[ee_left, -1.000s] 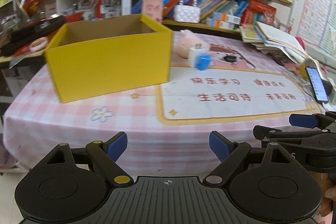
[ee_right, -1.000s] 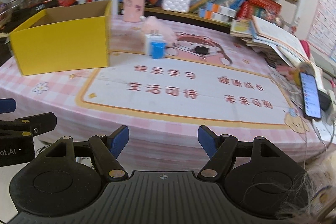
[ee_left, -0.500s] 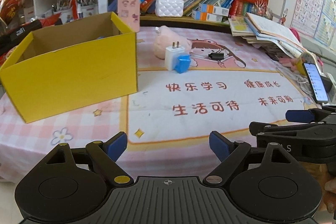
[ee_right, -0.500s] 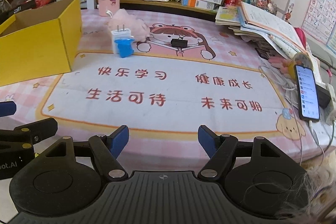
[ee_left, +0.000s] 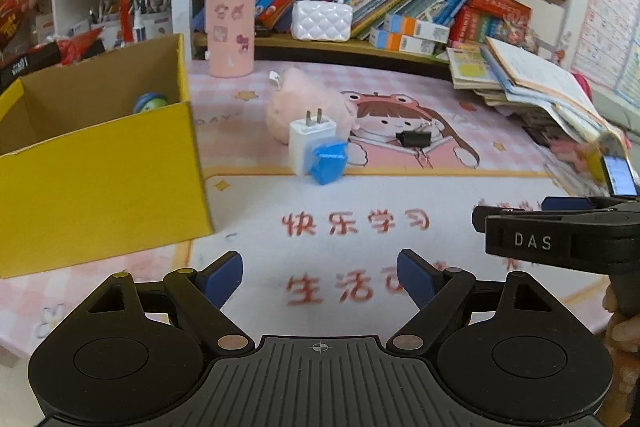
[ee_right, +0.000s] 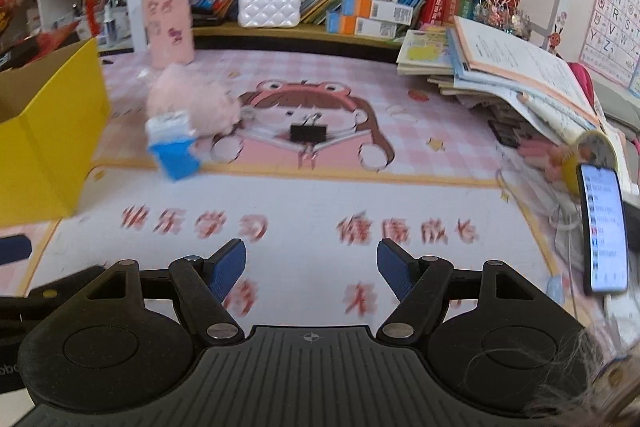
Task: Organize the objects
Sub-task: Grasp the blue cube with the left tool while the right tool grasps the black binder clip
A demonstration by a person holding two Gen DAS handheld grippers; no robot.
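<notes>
Two grippers, both empty. Our left gripper [ee_left: 319,277] has its fingers spread wide with nothing between them, and they're closing slightly. Our right gripper [ee_right: 311,269] has its fingers apart too, nothing between them.

Where things sit on the pink checked surface [ee_left: 248,95]:
- open yellow cardboard box [ee_left: 100,183] at the left; a small round blue-green toy [ee_left: 150,102] shows inside, at the back
- white wall charger with two metal prongs [ee_left: 308,143], and a small crumpled blue plastic piece [ee_left: 329,161] touching its front
- fluffy pink plush [ee_left: 308,103] right behind the charger
- black binder clip [ee_right: 307,133], well right of that cluster, on the cartoon girl print

Looks like we're approaching the loose items, box as the destination. That's our guess; the target isn't clear yet.

Risks from here:
- charger, blue piece and plush are bunched. Closing on one probably drags or knocks a neighbour.
- charger stands on edge, so a glancing finger likely tips it.
- right view is motion-blurred, so aim there is poor.
- both grippers are close side by side. They could collide if both go for the same cluster.
- black smartphone [ee_right: 604,231] and its cables lie at the right edge. A wide right-hand swing could snag them.
</notes>
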